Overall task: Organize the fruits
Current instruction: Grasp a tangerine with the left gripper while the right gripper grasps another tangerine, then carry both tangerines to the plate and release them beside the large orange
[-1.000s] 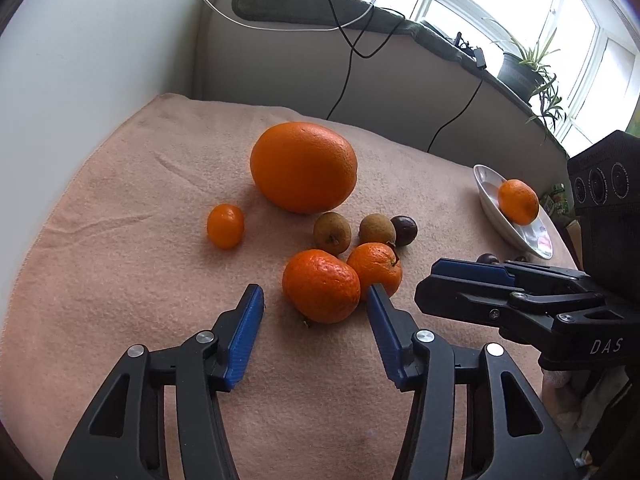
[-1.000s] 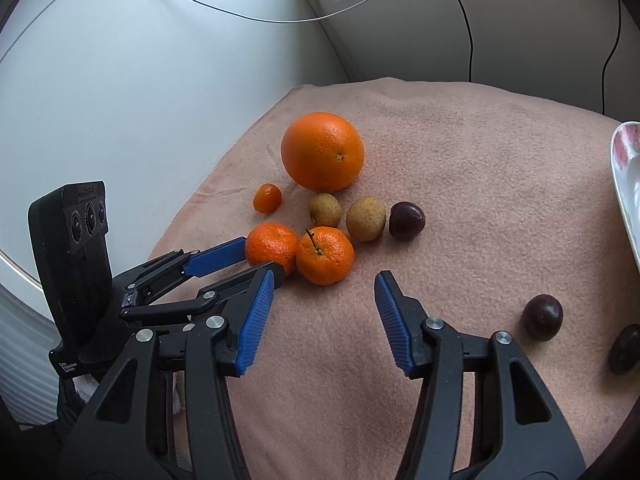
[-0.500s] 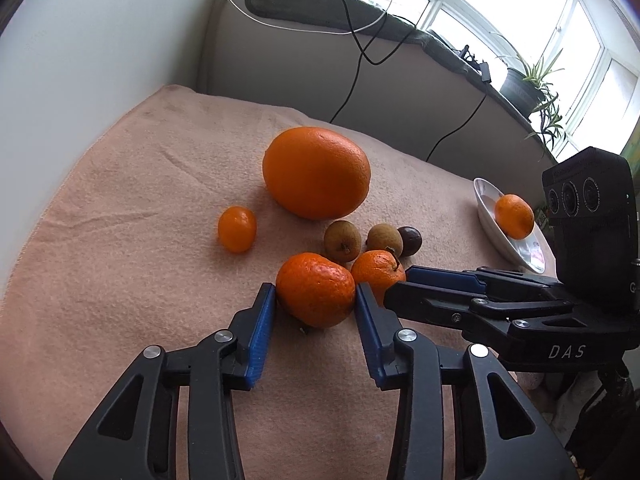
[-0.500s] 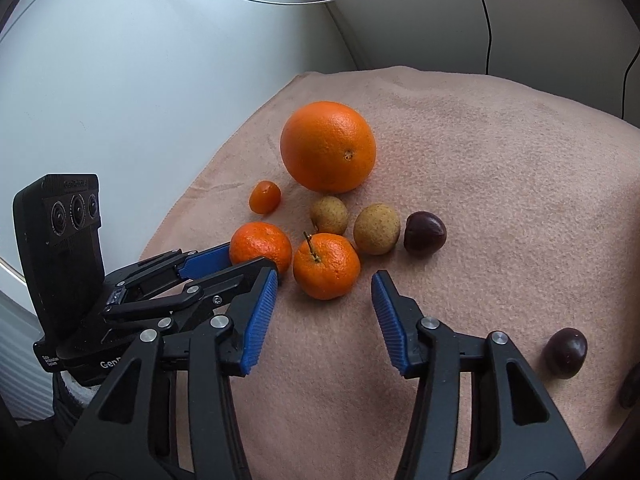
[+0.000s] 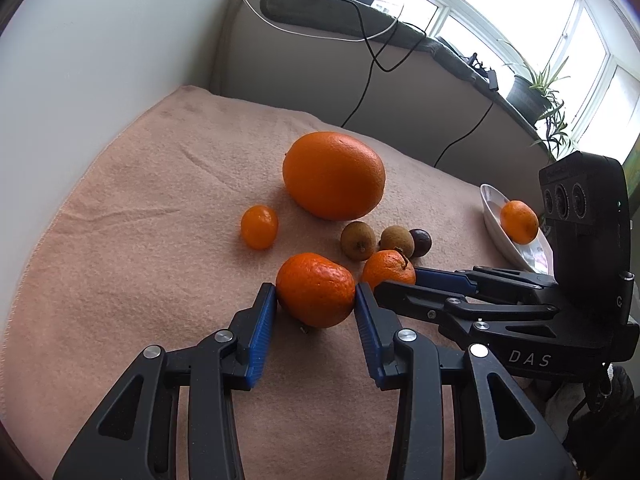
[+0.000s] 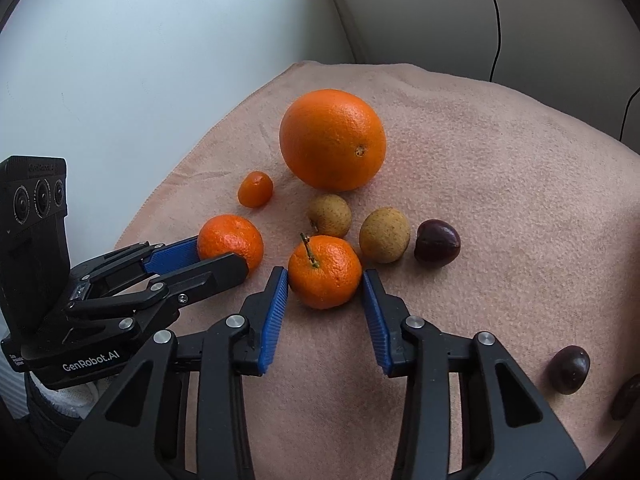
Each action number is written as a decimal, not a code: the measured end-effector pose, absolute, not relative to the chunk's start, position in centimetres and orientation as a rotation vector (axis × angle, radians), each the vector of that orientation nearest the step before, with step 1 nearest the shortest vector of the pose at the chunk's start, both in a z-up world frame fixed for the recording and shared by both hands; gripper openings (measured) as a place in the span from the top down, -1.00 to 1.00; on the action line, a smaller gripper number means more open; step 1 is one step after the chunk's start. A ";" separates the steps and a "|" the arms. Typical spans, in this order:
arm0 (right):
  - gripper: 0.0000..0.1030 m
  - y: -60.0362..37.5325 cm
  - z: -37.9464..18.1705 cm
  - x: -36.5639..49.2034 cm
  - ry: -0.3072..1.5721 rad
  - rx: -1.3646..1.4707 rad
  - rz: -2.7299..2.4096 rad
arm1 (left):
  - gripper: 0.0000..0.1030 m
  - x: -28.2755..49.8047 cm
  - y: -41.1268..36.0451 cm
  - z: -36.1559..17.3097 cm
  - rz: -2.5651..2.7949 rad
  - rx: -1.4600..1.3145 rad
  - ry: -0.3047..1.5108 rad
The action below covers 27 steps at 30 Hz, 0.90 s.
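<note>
On the peach towel (image 5: 132, 240) my left gripper (image 5: 315, 292) is shut on a bumpy mandarin (image 5: 316, 280), with a blue pad pressed to each side of it. Just to its right lies a stemmed mandarin (image 6: 325, 270). My right gripper (image 6: 325, 274) has its jaws closing around that one, and both pads touch its sides. Both fruits rest on the cloth. In the right wrist view the left gripper (image 6: 220, 256) holds the bumpy mandarin (image 6: 230, 240). A white plate (image 5: 490, 208) at the far right holds one orange (image 5: 519, 222).
Behind the mandarins sit a large orange (image 6: 332, 140), a small kumquat (image 6: 255, 189), two tan longans (image 6: 329, 216) (image 6: 384, 234) and a dark round fruit (image 6: 437, 243). Two more dark fruits (image 6: 568, 369) (image 6: 626, 396) lie at the right. A wall stands at the left.
Both grippers moved forward onto the two mandarins and narrowed their jaws. The left closed on the bumpy mandarin first, then the right drew in on the stemmed one.
</note>
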State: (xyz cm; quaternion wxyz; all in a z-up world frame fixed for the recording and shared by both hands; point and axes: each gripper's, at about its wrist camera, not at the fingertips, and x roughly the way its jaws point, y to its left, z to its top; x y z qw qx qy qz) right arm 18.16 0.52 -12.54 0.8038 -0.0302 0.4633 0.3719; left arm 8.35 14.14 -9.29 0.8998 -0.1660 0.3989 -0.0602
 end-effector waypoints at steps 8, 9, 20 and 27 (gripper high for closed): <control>0.24 0.4 -12.1 17.3 0.965 -0.086 0.790 | 0.26 7.7 13.9 -8.9 -0.093 -0.318 0.810; 0.24 0.2 -11.9 17.0 0.959 -0.088 0.789 | 0.26 7.6 13.8 -8.7 -0.089 -0.311 0.806; 0.25 -2.8 -9.8 14.5 0.895 -0.073 0.762 | 0.26 6.4 11.8 -6.6 -0.088 -0.263 0.752; 0.25 -6.1 -8.1 13.6 0.861 -0.012 0.735 | 0.26 6.1 10.1 -5.5 -0.121 -0.252 0.729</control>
